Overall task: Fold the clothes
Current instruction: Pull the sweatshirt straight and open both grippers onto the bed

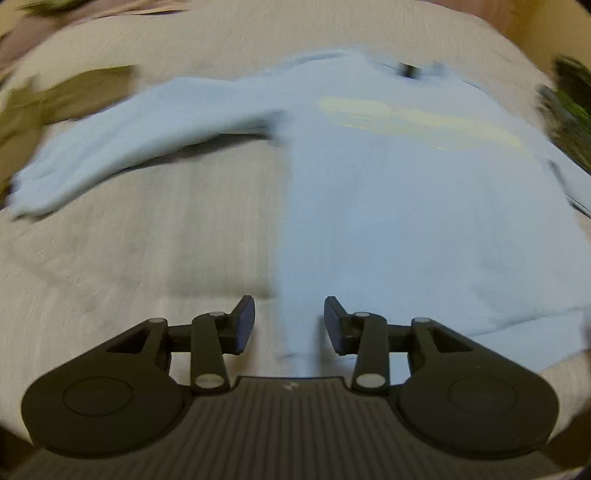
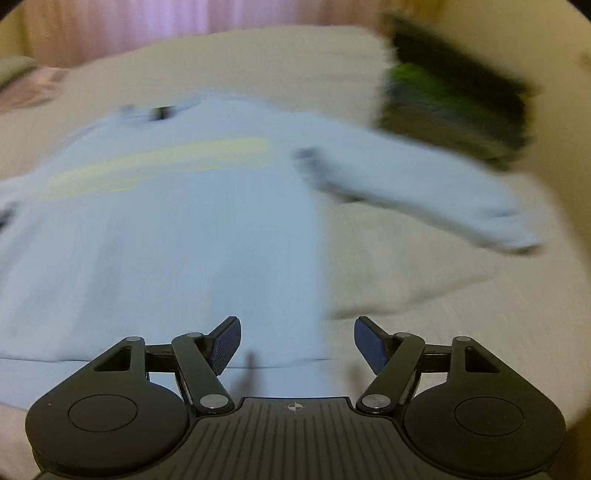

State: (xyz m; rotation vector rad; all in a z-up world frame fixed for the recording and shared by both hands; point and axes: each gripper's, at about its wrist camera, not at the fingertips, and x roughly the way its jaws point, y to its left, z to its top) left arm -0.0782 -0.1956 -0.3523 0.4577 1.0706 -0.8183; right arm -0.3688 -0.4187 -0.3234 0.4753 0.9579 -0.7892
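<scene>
A light blue long-sleeved top (image 1: 388, 206) with a pale yellow print on the chest lies spread flat on a cream bedsheet, neckline at the far side. In the left wrist view its left sleeve (image 1: 110, 147) stretches out to the left. My left gripper (image 1: 289, 325) is open over the hem's left corner, nothing between its fingers. In the right wrist view the same top (image 2: 166, 240) fills the left half and its other sleeve (image 2: 424, 184) reaches right. My right gripper (image 2: 297, 345) is open above the hem's right corner, holding nothing. Both views are motion-blurred.
An olive garment (image 1: 55, 103) lies at the far left of the bed. A dark green and black pile (image 2: 454, 103) sits at the far right, also seen as a dark pile (image 1: 569, 110) in the left wrist view. Pink curtains (image 2: 166, 26) hang behind the bed (image 2: 424, 314).
</scene>
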